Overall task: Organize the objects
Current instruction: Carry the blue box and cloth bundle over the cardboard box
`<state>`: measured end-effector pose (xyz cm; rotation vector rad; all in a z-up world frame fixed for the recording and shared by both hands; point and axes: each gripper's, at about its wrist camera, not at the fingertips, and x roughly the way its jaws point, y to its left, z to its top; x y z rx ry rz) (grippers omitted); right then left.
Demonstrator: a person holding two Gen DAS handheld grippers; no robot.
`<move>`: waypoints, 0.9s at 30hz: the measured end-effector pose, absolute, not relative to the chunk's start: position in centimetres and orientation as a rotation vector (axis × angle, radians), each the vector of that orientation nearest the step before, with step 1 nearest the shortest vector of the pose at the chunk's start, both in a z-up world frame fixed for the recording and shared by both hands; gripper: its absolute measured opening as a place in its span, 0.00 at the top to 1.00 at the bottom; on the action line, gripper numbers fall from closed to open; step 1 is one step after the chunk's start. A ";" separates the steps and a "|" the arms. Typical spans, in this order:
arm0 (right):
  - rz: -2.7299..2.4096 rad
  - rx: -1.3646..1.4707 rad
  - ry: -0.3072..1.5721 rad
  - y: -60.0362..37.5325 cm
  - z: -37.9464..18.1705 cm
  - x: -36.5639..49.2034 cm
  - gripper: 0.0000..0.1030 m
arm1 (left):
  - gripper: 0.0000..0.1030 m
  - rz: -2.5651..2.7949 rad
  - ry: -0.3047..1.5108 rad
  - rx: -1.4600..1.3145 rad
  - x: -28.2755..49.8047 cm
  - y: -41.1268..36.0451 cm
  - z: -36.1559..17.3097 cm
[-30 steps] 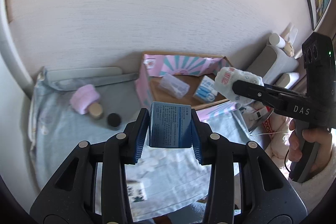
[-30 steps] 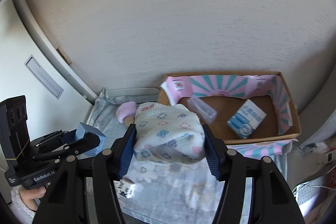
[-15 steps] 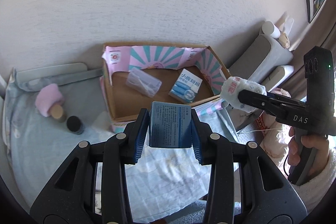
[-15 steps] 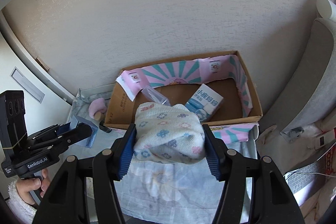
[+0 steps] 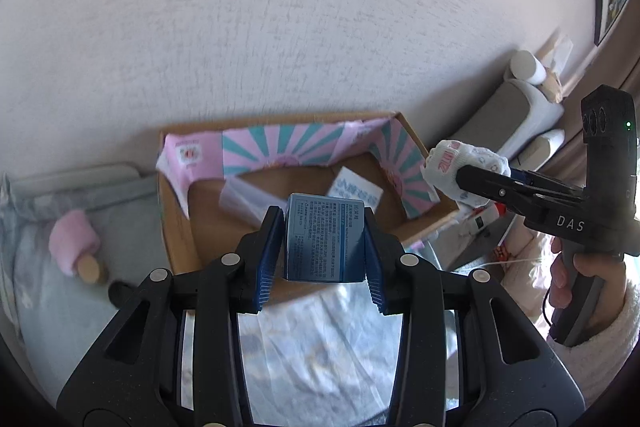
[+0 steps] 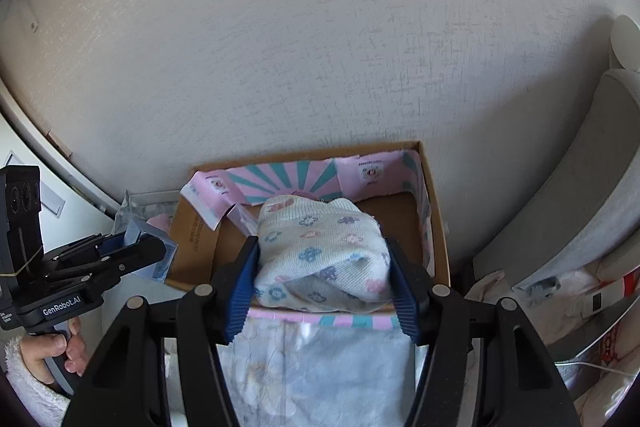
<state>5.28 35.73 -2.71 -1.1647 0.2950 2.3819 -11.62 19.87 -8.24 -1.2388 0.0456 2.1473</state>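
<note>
Against the textured wall, my cardboard box [image 5: 180, 227] sits on the floral cloth [image 5: 320, 339]. My right gripper [image 6: 320, 279] hangs over it, fingers clamping a knitted floral bundle [image 6: 320, 251] that hides the contents. My left gripper [image 5: 320, 251] grips a blue carton [image 5: 324, 239] at the box's near edge.

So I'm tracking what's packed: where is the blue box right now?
The blue box is clamped in the left tool, held over the near edge of the cardboard box; the right wrist view shows it at far left.
</note>
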 end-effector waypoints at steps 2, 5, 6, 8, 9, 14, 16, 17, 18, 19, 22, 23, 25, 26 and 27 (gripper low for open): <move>2.386 -1.173 0.285 36.4 -2.7 4.3 0.46 | 0.66 2.150 0.058 -1.250 -12.8 20.4 -8.4; 2.390 -1.201 0.247 37.2 -2.8 2.7 0.46 | 0.66 2.156 0.085 -1.273 -14.4 21.2 -9.1; 2.388 -1.217 0.226 37.4 -3.0 2.0 0.46 | 0.66 2.156 0.099 -1.283 -15.0 21.6 -9.4; 2.379 -1.242 0.202 37.7 -3.4 1.0 0.46 | 0.66 2.156 0.119 -1.295 -15.7 22.0 -10.0; 2.378 -1.253 0.199 37.9 -3.6 0.6 0.46 | 0.66 2.155 0.133 -1.305 -16.2 22.3 -10.5; 2.358 -1.320 0.187 39.0 -5.3 -1.4 0.46 | 0.66 2.143 0.178 -1.350 -17.4 23.1 -12.6; 2.349 -1.341 0.194 39.5 -6.0 -1.8 0.46 | 0.66 2.133 0.181 -1.374 -17.6 23.3 -13.6; 2.342 -1.353 0.199 39.7 -6.4 -2.0 0.46 | 0.66 2.128 0.182 -1.381 -17.6 23.3 -13.9; 2.336 -1.361 0.204 39.9 -6.7 -2.2 0.46 | 0.66 2.121 0.185 -1.393 -17.6 23.4 -14.5; 2.330 -1.369 0.211 40.1 -7.0 -2.4 0.46 | 0.66 2.118 0.192 -1.403 -17.6 23.4 -14.9; 2.322 -1.389 0.230 40.5 -7.8 -2.7 0.46 | 0.66 2.108 0.204 -1.427 -17.3 23.6 -15.8; 2.321 -1.393 0.229 40.5 -7.8 -2.7 0.46 | 0.66 2.105 0.206 -1.429 -17.1 23.6 -15.9; 2.323 -1.395 0.230 40.8 -8.0 -2.5 0.46 | 0.66 2.108 0.224 -1.425 -16.9 23.8 -16.1; 2.323 -1.396 0.232 40.8 -8.1 -2.6 0.46 | 0.66 2.112 0.235 -1.422 -16.8 23.9 -16.1; 2.323 -1.394 0.238 40.9 -8.0 -2.6 0.46 | 0.66 2.114 0.243 -1.420 -16.8 24.0 -16.0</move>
